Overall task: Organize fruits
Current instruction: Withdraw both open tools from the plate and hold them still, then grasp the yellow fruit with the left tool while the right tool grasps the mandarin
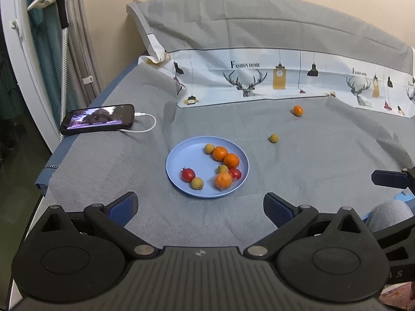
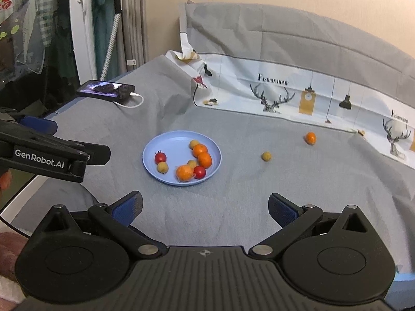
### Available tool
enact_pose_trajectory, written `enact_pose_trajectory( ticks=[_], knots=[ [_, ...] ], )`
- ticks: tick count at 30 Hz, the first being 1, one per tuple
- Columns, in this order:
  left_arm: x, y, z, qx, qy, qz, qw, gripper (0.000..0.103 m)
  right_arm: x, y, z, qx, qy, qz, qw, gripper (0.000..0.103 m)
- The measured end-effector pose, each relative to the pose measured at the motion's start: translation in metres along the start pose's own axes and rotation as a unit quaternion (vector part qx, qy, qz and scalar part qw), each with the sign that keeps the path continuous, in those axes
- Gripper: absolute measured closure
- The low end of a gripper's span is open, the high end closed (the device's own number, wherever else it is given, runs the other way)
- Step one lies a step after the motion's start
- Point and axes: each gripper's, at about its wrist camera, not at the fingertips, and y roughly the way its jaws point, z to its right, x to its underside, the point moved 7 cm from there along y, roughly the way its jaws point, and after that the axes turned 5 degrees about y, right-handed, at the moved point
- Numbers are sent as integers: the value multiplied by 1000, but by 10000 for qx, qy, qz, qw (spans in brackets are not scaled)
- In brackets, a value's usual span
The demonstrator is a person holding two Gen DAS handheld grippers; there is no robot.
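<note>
A light blue plate [image 1: 181,155] [image 2: 166,145] rests on the grey bed cover and holds several fruits: oranges, red tomatoes and small yellow-green fruits. Two fruits lie loose beyond it to the right: a yellow-green one [image 1: 274,138] [image 2: 266,156] and a small orange one [image 1: 298,110] [image 2: 310,138]. My left gripper [image 1: 201,208] is open with nothing between its fingers, just short of the plate's near rim. My right gripper [image 2: 205,210] is open too and holds nothing, right of the plate. The left gripper's body [image 2: 49,153] shows at the left edge of the right wrist view.
A black phone [image 1: 99,119] [image 2: 106,89] with a lit screen and white cable lies at the bed's far left corner. A patterned pillow [image 1: 259,77] and grey bedding rise along the back. A white frame and hanging clothes [image 2: 39,26] stand left of the bed.
</note>
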Motion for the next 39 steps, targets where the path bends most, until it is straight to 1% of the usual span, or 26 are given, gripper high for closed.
enact_pose_trajectory(
  ticks=[8, 14, 18, 21, 23, 25, 28, 30, 32, 34, 36, 39],
  knots=[
    [-10, 32, 16, 109, 177, -327, 9992, 0, 8, 23, 28, 102, 491, -292, 9983, 1],
    [-34, 70, 39, 335, 155, -614, 9974, 0, 12, 44, 66, 312, 904, -465, 9943, 1],
    [-57, 106, 66, 390, 334, -691, 9963, 0, 11, 59, 111, 656, 1276, -471, 9885, 1],
    [-75, 138, 90, 556, 460, -781, 9943, 0, 11, 73, 150, 978, 1454, -465, 9834, 1],
    [-87, 162, 107, 677, 512, -816, 9930, 0, 8, 84, 177, 1198, 1525, -401, 9802, 1],
    [-101, 190, 124, 718, 600, -777, 9926, 0, 3, 97, 203, 1384, 1612, -263, 9768, 1],
    [-118, 234, 151, 763, 831, -742, 9908, 0, -6, 126, 244, 1624, 1661, -60, 9726, 1],
    [-128, 268, 166, 821, 946, -733, 9894, 0, -14, 151, 270, 1757, 1594, 78, 9714, 1],
    [-135, 307, 179, 870, 1024, -815, 9876, 0, -26, 184, 297, 1787, 1527, 140, 9719, 1],
    [-137, 343, 188, 873, 1085, -978, 9854, 0, -40, 223, 317, 1714, 1566, 164, 9725, 1],
    [-137, 373, 192, 839, 1146, -1111, 9836, 0, -54, 266, 332, 1553, 1578, 149, 9751, 1],
    [-134, 408, 197, 941, 1213, -1271, 9799, 0, -70, 327, 340, 1289, 1513, 21, 9800, 1]
  ],
)
